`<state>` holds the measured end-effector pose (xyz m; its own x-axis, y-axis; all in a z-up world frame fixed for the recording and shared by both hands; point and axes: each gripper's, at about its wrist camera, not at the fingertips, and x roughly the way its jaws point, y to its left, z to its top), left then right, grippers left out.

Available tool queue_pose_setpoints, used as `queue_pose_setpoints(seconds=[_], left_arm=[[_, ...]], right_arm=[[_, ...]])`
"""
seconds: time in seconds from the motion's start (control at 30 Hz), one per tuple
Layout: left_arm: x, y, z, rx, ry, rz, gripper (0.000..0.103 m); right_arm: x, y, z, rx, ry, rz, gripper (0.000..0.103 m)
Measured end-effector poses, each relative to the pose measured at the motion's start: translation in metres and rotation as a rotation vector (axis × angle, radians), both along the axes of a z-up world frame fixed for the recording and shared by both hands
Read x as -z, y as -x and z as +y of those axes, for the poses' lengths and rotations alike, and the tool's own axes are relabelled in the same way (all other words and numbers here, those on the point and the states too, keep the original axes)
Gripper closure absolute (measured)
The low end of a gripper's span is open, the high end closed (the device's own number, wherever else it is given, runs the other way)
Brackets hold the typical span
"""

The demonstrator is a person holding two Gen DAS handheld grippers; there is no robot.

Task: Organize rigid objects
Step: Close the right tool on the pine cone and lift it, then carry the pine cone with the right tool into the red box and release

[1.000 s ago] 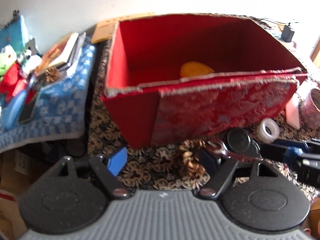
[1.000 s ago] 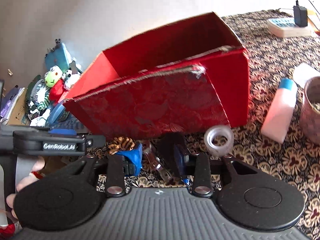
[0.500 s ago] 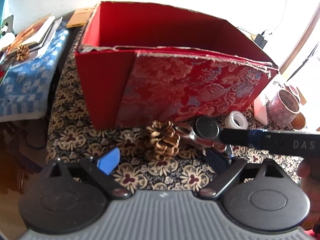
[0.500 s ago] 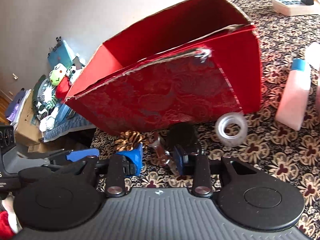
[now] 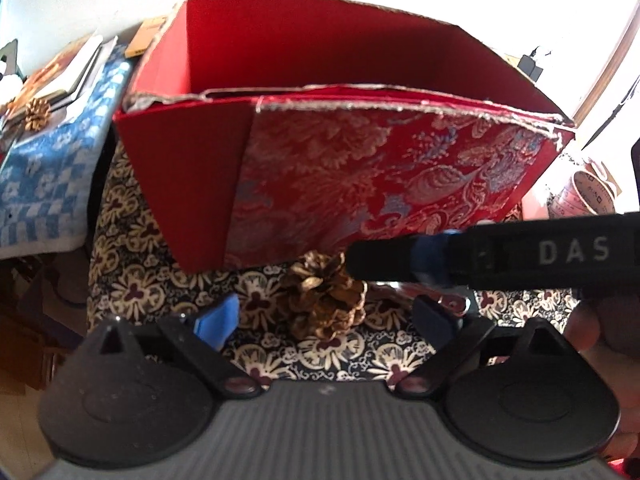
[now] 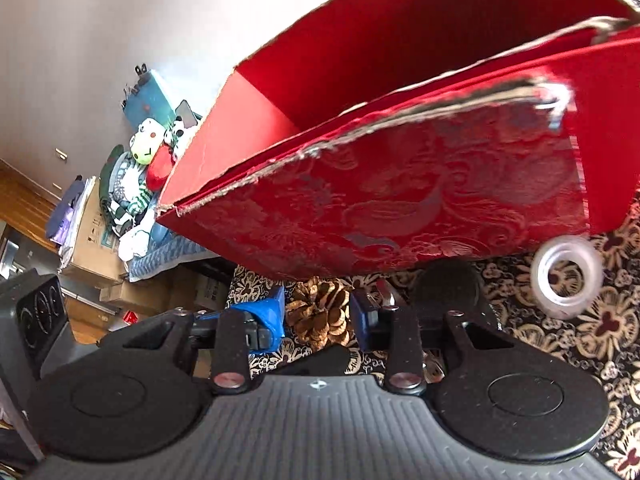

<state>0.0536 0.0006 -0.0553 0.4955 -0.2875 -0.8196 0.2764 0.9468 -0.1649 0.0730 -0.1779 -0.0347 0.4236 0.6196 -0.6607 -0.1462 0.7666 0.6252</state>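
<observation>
pine cone [image 6: 320, 312] between right hand-held gripper [image 6: 318, 320] pads

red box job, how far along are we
Done: cannot tell, since the red box hides its floor here. In hand: the left hand-held gripper, wide open, straddles the gold pine cone; the right hand-held gripper's jaws are opening around it too. Left: the pine cone, tape roll and black round object.
</observation>
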Motion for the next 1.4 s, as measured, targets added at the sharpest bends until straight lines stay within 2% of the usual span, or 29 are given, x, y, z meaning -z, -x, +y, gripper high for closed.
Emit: queue_pose_setpoints(seconds=[0.07,0.37,0.4,0.43,0.5,0.57,0.63,0.73,0.87,1.03,1.23,1.4], left_arm=[[0.001,-0.001,0.0,0.002,-0.01,-0.004,0.01],[0.006,-0.012,0.005,-0.01,-0.022,0.008,0.012],[0.007,-0.013,0.007,-0.012,-0.019,0.012,0.015],[0.007,-0.015,0.008,-0.01,-0.014,0.017,0.026],[0.01,-0.015,0.011,-0.005,-0.011,0.032,0.041],[0.014,-0.017,0.014,-0.004,0.003,0.053,0.041],[0.016,-0.019,0.017,0.002,0.022,0.067,0.048],[0.016,-0.017,0.019,0.012,0.033,0.065,0.049],[0.007,-0.005,0.018,0.056,0.022,0.022,0.05],[-0.017,0.017,0.008,0.164,0.019,-0.039,0.052],[-0.061,0.035,-0.005,0.301,0.082,-0.152,0.056],[-0.098,0.033,-0.013,0.353,0.111,-0.275,0.057]], right_arm=[[0.002,-0.002,0.004,-0.011,0.006,0.0,0.08],[0.014,-0.014,0.014,-0.044,0.019,0.032,0.08],[0.015,-0.014,0.015,-0.047,0.025,0.033,0.08],[0.016,-0.014,0.016,-0.047,0.026,0.029,0.08],[0.018,-0.015,0.017,-0.049,0.027,0.03,0.08],[0.022,-0.016,0.017,-0.046,0.01,0.043,0.08],[0.023,-0.015,0.016,-0.048,0.0,0.044,0.082],[0.023,-0.011,0.014,-0.054,-0.002,0.028,0.082],[0.017,-0.006,0.007,-0.059,-0.027,0.022,0.082],[-0.002,0.008,-0.008,-0.077,-0.044,-0.004,0.082],[-0.043,0.035,-0.034,-0.074,-0.032,-0.118,0.082],[-0.075,0.043,-0.058,0.001,-0.067,-0.213,0.082]])
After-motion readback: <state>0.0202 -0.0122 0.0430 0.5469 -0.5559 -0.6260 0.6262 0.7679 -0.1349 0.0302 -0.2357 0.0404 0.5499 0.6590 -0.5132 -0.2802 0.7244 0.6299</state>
